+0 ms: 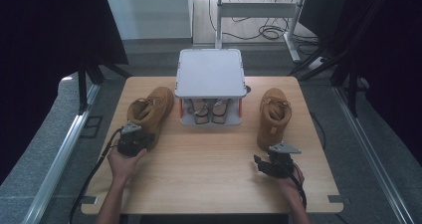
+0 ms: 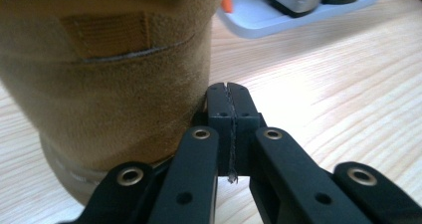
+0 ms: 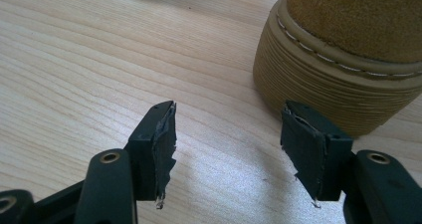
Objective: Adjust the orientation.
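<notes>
- The left gripper [image 1: 133,140] sits near the table's [image 1: 209,159] left edge, its jaws clenched flat together with nothing between them; in the left gripper view the closed tips [image 2: 230,104] rest against the heel of the left boot [image 2: 99,94], at or just beside its suede.
- The left boot [image 1: 149,112] stands toward the left rear part of the table, angled, close beside the white rack [image 1: 210,74] at the middle of the rear edge.
- The right gripper [image 1: 271,164] hovers near the front right corner with its jaws spread and empty, the gap aimed just beside the ribbed sole of the right boot [image 3: 343,69].
- The right boot [image 1: 273,117] stands toward the right edge, its end pointing at the front edge.
- Risk on the left: shut jaws can only nudge, so a push on the heel may likely swing the boot into the rack or tip it over.
- Risk on the right: the jaws are off to one side of the sole; closing from here could pinch air or clip the rim and skid the boot toward the right edge.
</notes>
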